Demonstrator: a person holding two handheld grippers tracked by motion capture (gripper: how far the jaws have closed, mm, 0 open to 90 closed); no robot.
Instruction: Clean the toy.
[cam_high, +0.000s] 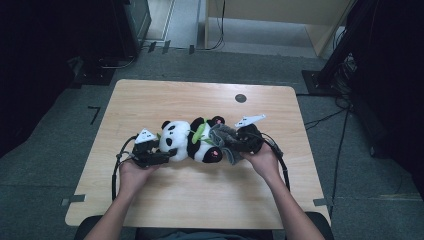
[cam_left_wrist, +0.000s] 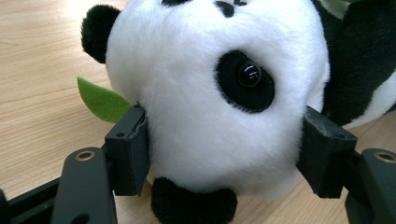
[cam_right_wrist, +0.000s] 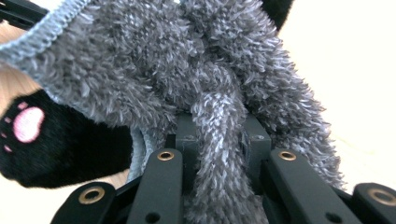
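A black-and-white plush panda (cam_high: 192, 140) lies on its side in the middle of the wooden table (cam_high: 150, 100), head to the left. My left gripper (cam_high: 160, 152) is shut on the panda's head (cam_left_wrist: 210, 107), one pad pressed into each side of it. A green felt leaf (cam_left_wrist: 102, 100) pokes out beside the left pad. A fuzzy grey cloth (cam_high: 225, 140) lies against the panda's legs, and my right gripper (cam_high: 240, 142) is shut on a bunched fold of that cloth (cam_right_wrist: 217, 140). A black paw with a pink pad (cam_right_wrist: 28, 123) shows under the cloth.
A small dark round disc (cam_high: 240, 98) sits near the table's far edge. Cables (cam_high: 330, 117) run over the grey floor at the right, beside dark equipment stands. Bare wood lies in front of and behind the panda.
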